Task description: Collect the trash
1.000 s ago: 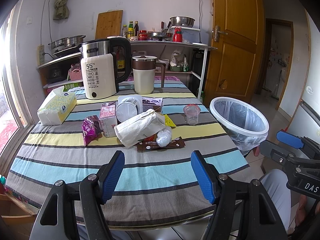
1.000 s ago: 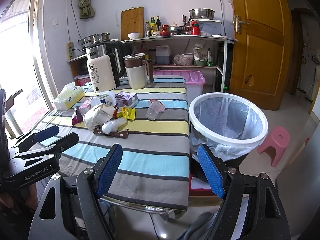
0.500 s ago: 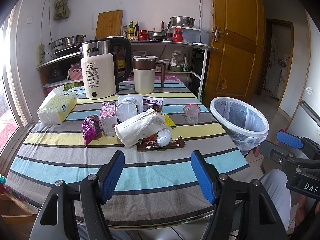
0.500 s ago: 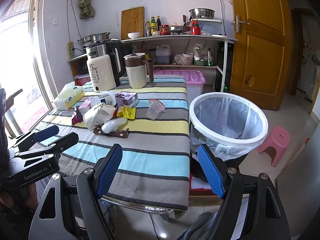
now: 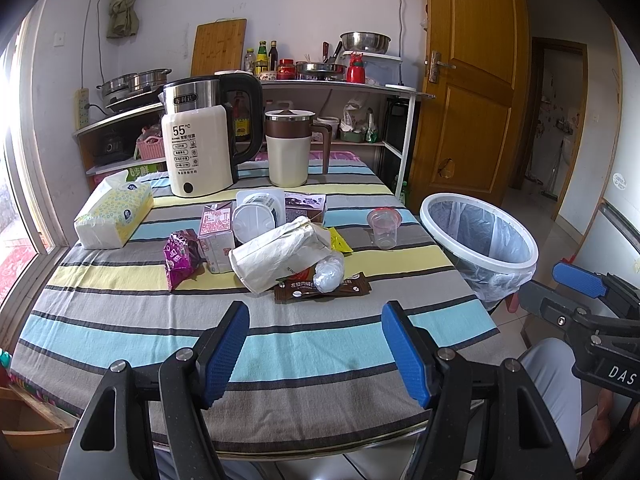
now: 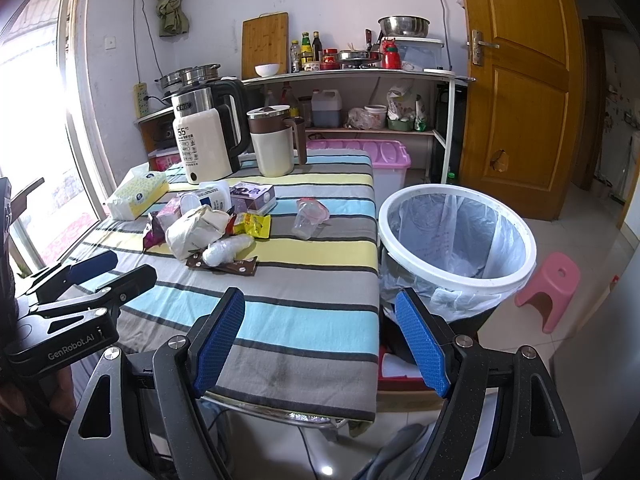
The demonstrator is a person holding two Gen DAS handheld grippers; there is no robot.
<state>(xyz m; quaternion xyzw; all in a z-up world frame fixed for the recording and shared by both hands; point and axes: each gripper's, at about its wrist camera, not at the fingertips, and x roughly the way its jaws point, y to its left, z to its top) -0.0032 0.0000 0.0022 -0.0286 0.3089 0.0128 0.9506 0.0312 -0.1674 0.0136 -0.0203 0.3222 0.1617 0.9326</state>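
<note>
Centrally, crumpled white paper bag (image 5: pixel 276 256), brown wrapper (image 5: pixel 320 289), seemingly empty clear cup (image 5: pixel 383 229)

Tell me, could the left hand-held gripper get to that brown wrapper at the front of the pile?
Probably yes. The left hand-held gripper is open and empty, and only bare striped tablecloth lies between it and the brown wrapper. A white wad rests on the wrapper's middle, though.
</note>
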